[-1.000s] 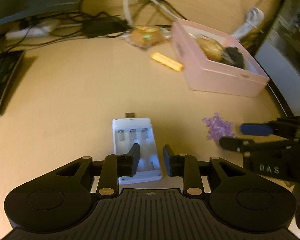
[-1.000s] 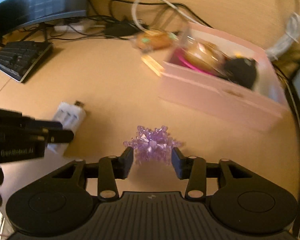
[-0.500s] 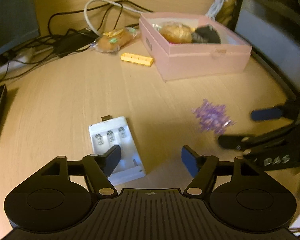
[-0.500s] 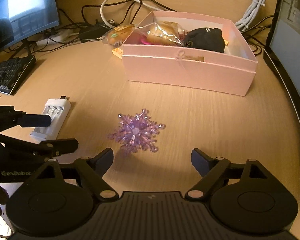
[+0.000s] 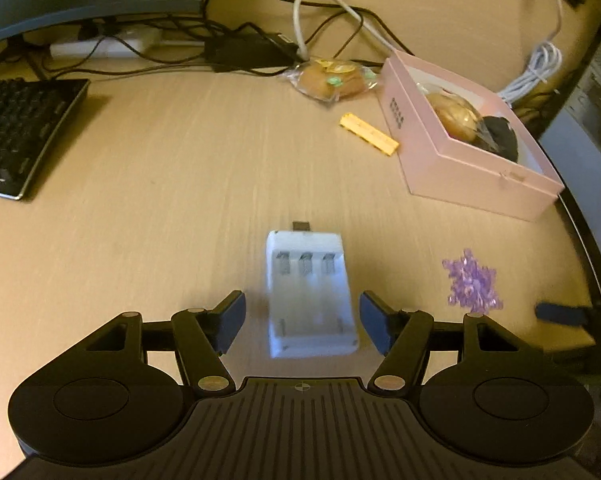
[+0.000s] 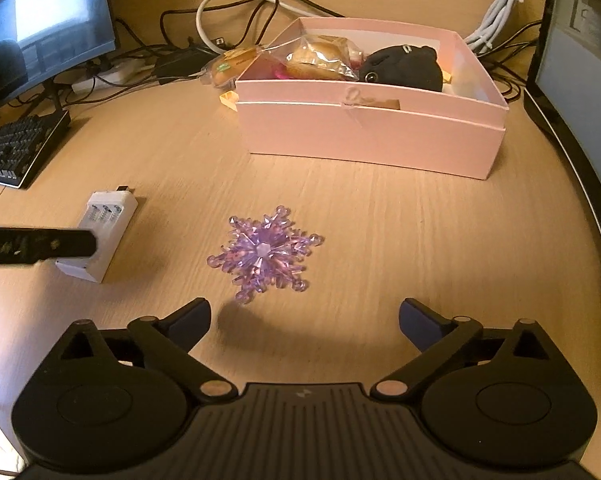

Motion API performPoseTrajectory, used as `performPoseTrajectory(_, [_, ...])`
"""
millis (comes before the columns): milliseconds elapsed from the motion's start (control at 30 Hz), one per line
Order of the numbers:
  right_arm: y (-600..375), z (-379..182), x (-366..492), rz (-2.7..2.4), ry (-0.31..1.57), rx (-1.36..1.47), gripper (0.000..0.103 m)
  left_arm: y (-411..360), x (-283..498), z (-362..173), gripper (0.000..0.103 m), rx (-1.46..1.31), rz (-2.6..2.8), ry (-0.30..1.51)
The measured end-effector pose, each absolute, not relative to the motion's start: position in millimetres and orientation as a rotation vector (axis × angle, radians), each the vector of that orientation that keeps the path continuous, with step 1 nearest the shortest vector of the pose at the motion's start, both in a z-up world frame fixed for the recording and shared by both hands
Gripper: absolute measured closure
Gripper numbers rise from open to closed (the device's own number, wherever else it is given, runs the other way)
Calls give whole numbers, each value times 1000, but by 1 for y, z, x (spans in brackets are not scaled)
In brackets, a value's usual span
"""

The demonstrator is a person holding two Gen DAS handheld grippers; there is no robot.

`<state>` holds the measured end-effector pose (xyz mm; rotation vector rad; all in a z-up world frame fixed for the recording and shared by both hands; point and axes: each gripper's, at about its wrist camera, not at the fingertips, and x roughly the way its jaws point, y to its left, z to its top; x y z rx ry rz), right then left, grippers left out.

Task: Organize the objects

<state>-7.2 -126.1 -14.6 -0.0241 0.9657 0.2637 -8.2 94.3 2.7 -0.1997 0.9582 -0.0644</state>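
A white battery charger (image 5: pixel 310 294) lies flat on the wooden desk, its near end between the open fingers of my left gripper (image 5: pixel 301 326); it also shows in the right wrist view (image 6: pixel 100 232). A purple crystal snowflake (image 6: pixel 264 252) lies on the desk just ahead of my open, empty right gripper (image 6: pixel 305 324); it also shows in the left wrist view (image 5: pixel 471 284). A pink box (image 6: pixel 364 136) holds a wrapped bun (image 6: pixel 320 60) and a black plush (image 6: pixel 404 68). A yellow block (image 5: pixel 369 135) and a wrapped pastry (image 5: pixel 329 78) lie left of the box (image 5: pixel 460 172).
A black keyboard (image 5: pixel 16 132) sits at the far left, a monitor (image 6: pixel 32 28) behind it. A power strip (image 5: pixel 108 44) and tangled cables (image 5: pixel 260 40) run along the back. A dark screen edge (image 6: pixel 580 160) borders the right side.
Both grippers opened: the left let go of the charger, the right let go of the snowflake, and both pulled back. The left one then swung so the charger lies centred between its fingers.
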Motion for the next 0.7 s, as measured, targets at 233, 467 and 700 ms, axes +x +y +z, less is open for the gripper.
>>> performPoseTrajectory(233, [-116, -15, -8, 286, 951, -52, 0, 75, -2, -2, 35, -91, -65, 952])
performPoseTrajectory(467, [-101, -17, 8, 307, 900, -119, 3, 74, -15, -4, 49, -36, -104, 907])
performPoseTrajectory(700, [-84, -6, 18, 339, 898, -167, 31, 82, -16, -1, 49, -101, -142, 940])
